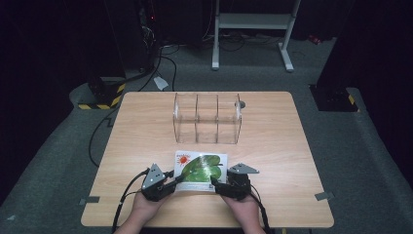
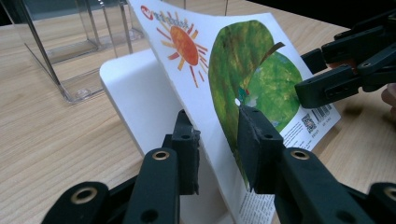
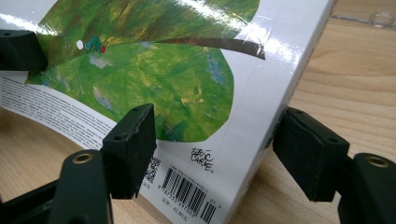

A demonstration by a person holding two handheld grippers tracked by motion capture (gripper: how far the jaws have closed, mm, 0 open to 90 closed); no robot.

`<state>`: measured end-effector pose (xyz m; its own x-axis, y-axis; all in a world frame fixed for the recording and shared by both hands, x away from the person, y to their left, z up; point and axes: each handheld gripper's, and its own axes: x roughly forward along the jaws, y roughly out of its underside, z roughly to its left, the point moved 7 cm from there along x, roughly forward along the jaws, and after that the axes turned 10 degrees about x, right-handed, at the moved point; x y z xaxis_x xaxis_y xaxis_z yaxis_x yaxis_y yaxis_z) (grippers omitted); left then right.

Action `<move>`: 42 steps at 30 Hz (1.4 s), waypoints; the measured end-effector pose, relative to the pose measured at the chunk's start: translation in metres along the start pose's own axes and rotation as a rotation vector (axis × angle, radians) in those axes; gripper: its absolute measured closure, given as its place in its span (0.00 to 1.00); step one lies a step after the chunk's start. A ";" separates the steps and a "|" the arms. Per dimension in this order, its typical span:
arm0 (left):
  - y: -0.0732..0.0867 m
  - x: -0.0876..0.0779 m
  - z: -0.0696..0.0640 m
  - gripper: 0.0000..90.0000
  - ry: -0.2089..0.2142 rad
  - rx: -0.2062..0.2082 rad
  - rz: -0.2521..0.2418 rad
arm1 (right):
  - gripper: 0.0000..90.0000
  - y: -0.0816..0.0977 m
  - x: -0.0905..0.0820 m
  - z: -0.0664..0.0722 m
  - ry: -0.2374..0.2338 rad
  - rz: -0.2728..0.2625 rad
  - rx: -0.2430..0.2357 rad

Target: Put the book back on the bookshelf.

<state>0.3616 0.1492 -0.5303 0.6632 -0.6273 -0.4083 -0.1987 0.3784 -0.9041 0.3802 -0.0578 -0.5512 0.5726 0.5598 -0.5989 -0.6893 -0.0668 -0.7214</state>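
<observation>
A picture book (image 1: 202,168) with a green leaf and an orange sun on its cover lies near the table's front edge, barcode side up. My left gripper (image 1: 178,179) is at its left edge. In the left gripper view that gripper (image 2: 217,135) is shut on the cover (image 2: 243,60), which curves up off the white page (image 2: 135,93) below. My right gripper (image 1: 216,183) is at the book's front right corner. Its jaws (image 3: 215,140) straddle the barcode corner of the book (image 3: 163,70) with room at both pads, so it is open.
A clear plastic organiser (image 1: 207,118) with three compartments stands on the wooden table (image 1: 146,126) behind the book. Bare wood lies to either side. Cables trail from both grippers over the front edge. A metal stand (image 1: 253,22) is on the floor beyond the table.
</observation>
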 end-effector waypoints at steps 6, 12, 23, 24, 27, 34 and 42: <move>0.000 0.002 0.001 0.77 -0.022 -0.004 0.004 | 0.36 -0.003 -0.004 0.001 0.020 -0.041 -0.026; 0.001 0.003 0.001 0.77 -0.034 -0.006 0.011 | 0.37 -0.006 -0.008 0.002 0.030 -0.064 -0.041; 0.003 0.006 0.001 0.77 -0.042 -0.002 0.026 | 0.39 -0.008 -0.013 0.004 0.047 -0.097 -0.061; 0.004 0.006 0.002 0.77 -0.047 0.006 0.029 | 0.39 -0.008 -0.014 0.004 0.049 -0.100 -0.061; 0.005 0.008 0.001 0.77 -0.049 0.012 0.035 | 0.39 -0.010 -0.015 0.004 0.052 -0.114 -0.066; 0.005 0.012 0.002 0.76 -0.060 0.029 0.048 | 0.39 -0.011 -0.016 0.003 0.065 -0.122 -0.076; 0.006 0.012 0.002 0.76 -0.075 0.064 0.062 | 0.41 -0.012 -0.018 0.004 0.063 -0.131 -0.081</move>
<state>0.3694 0.1454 -0.5408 0.7037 -0.5496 -0.4503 -0.1958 0.4592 -0.8665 0.3761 -0.0639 -0.5303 0.6836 0.5154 -0.5167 -0.5705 -0.0642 -0.8188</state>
